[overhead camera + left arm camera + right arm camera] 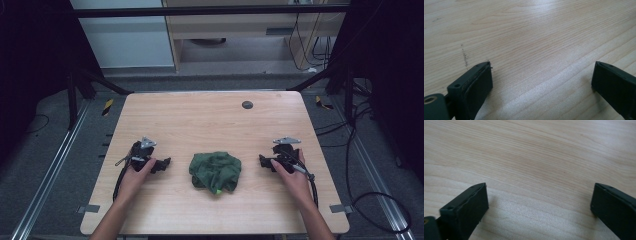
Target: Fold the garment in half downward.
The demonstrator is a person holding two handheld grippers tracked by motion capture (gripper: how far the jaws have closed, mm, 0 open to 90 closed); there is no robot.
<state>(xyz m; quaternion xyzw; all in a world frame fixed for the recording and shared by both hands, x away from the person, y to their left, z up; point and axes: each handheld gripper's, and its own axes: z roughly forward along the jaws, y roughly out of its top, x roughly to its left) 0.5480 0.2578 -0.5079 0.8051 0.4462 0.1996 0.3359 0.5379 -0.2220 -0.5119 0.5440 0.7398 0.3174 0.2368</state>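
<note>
Two grippers, L (164,164) & R (264,161), both released; green cloth (215,171) between, w/ bare table (200,120) around.

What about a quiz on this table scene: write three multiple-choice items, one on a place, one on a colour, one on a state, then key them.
1. Where does the crumpled cloth lie?
A. between the two tongs
B. at the table's far edge
C. under the left hand

2. What colour is the cloth?
A. red
B. dark green
C. white

3. How do the left tongs and the right tongs stand?
A. both open, nothing between the jaws
B. both shut on the cloth
C. one shut

Key: 1 A, the high view shows it midway between them on the table. 2 B, plainly green. 3 A, each gripper view shows jaws apart over bare wood.
</note>
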